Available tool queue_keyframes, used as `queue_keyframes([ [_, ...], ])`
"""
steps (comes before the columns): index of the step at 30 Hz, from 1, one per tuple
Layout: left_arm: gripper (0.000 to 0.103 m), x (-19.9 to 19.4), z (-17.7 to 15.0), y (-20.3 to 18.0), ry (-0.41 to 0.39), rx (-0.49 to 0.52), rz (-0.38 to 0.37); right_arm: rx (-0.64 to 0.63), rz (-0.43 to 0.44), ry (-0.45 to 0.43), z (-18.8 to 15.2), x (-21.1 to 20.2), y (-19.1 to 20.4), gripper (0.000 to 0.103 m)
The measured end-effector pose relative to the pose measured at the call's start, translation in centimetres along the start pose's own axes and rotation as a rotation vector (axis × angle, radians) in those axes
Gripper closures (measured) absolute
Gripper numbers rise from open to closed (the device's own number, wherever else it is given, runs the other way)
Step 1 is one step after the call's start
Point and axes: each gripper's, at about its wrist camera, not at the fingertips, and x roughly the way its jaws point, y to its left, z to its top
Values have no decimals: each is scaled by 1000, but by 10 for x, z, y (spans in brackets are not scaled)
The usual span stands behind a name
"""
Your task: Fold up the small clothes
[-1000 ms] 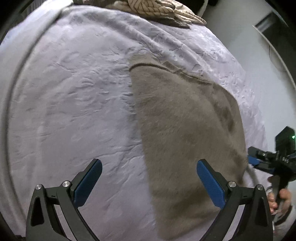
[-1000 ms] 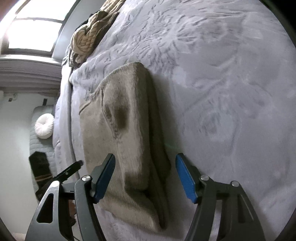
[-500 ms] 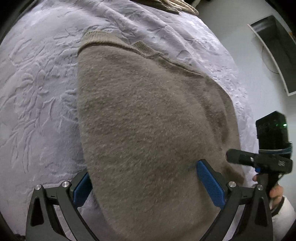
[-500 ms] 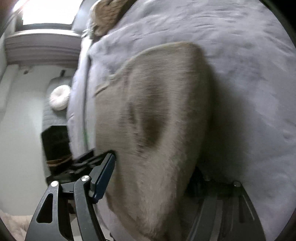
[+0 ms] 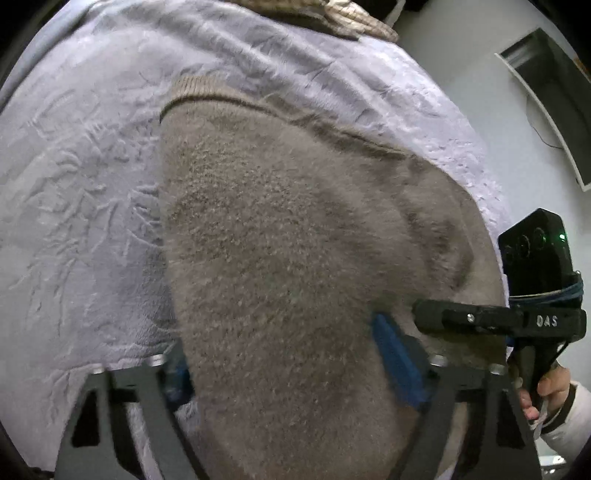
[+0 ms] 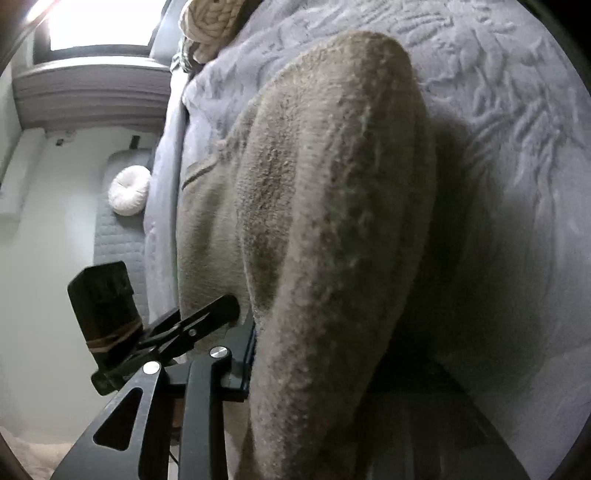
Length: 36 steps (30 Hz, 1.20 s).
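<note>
Lilac embossed bedspread (image 5: pixel 81 177) covers the bed, and the fuzzy taupe sweater (image 5: pixel 288 258) lies on it near one side edge, its ribbed hem toward the far end where a cream cable-knit garment (image 6: pixel 210 22) sits in a heap. Beyond that edge, a round white cushion (image 6: pixel 129 190) rests on a grey quilted bench.

Both claws have come to the sweater's near end and have just been closing with the knit between them. On the left claw (image 5: pixel 291 365) the jaws are partly drawn in around a broad bunch of fabric; the blue pad (image 5: pixel 397 362) on one side presses into the pile, the other is mostly buried, so it reads as pinching the sweater. On the right claw (image 6: pixel 314 373) the jaws are narrower, clamped on the thick folded edge, which rises over them as a rolled ridge; only one finger shows.

The step in hand appears to be gripping the near end for a fold. Next, a joint lift and carry toward the ribbed hem seems called for, both grips level so the layers do not slip.
</note>
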Motion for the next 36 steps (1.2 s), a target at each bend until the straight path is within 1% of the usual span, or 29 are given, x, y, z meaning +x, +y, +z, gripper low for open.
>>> queue_keyframes([
  [2, 45, -10, -2, 1, -18, 4, -7, 18, 44, -12, -3, -3, 6, 71],
  [4, 50, -20, -3, 3, -30, 1, -26, 32, 83, -28, -9, -6, 16, 71],
  [7, 52, -36, -6, 8, -39, -14, -66, 46, 124, -47, -19, -9, 35, 71],
  [9, 52, -52, -12, 10, -51, -16, -90, 50, 134, -49, -28, -9, 49, 70],
  [12, 52, -80, -22, 12, -62, 9, -92, 45, 152, -39, -44, -9, 71, 70],
  [15, 52, -113, -37, 21, -65, 16, -95, 52, 173, -27, -64, 0, 93, 70],
  [20, 52, -152, -69, 42, -49, 5, -73, 82, 197, 13, -110, 38, 120, 70],
  [23, 52, -163, -97, 54, -26, -5, -48, 129, 207, 54, -139, 69, 120, 70],
  [25, 52, -165, -121, 69, 5, -19, -20, 158, 190, 91, -156, 94, 116, 70],
  [26, 52, -163, -132, 78, 27, -40, -10, 167, 168, 114, -163, 107, 114, 70],
  [29, 52, -149, -158, 98, 82, -83, 25, 172, 68, 150, -173, 130, 109, 66],
  [31, 51, -142, -172, 110, 101, -106, 65, 167, 28, 145, -172, 128, 113, 62],
  [32, 51, -146, -176, 113, 93, -113, 53, 141, -9, 137, -170, 123, 118, 58],
  [33, 51, -151, -176, 112, 82, -111, 39, 109, -52, 131, -167, 121, 125, 57],
  [34, 51, -155, -178, 112, 73, -104, 41, 60, -123, 121, -163, 114, 134, 57],
  [36, 51, -169, -176, 116, 38, -84, 65, -3, -202, 89, -160, 101, 145, 58],
])
